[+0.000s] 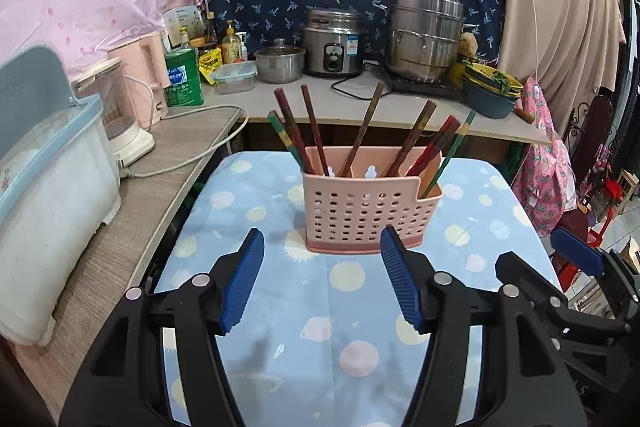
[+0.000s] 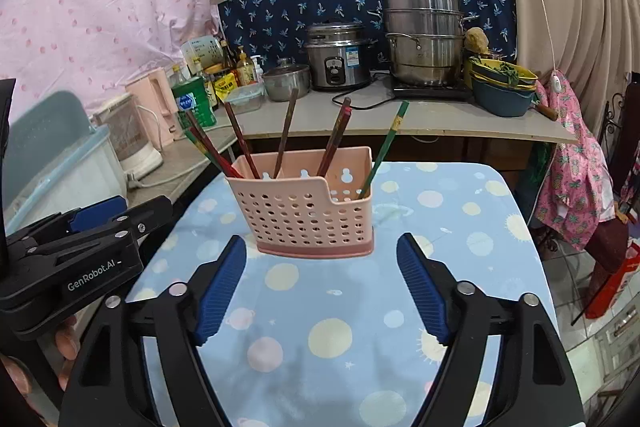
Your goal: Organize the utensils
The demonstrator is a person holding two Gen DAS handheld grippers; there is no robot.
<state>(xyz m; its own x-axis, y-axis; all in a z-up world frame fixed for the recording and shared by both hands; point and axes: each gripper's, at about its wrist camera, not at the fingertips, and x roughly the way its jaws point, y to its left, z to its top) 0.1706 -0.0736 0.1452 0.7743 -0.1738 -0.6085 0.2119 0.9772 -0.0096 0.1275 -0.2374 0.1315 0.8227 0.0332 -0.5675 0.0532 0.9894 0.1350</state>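
A pink perforated utensil holder (image 1: pixel 360 215) (image 2: pixel 308 215) stands upright on the blue planet-print cloth. Several chopsticks (image 1: pixel 362 131) (image 2: pixel 336 137), red, brown and green, lean out of its compartments. A green one (image 2: pixel 386 147) sits alone in the low right pocket. My left gripper (image 1: pixel 322 243) hovers just in front of the holder, open, nothing between its blue pads (image 1: pixel 242 283). My right gripper (image 2: pixel 320 247) is likewise open and empty, its fingertips level with the holder's base. Each gripper shows at the edge of the other's view.
The cloth-covered table (image 1: pixel 280 339) (image 2: pixel 460 219) drops off at right. A counter behind holds a rice cooker (image 1: pixel 334 43), a steel steamer pot (image 1: pixel 424 35), bowls (image 1: pixel 490 91), bottles and a kettle (image 1: pixel 120 107). A white plastic bin (image 1: pixel 48 195) sits at left.
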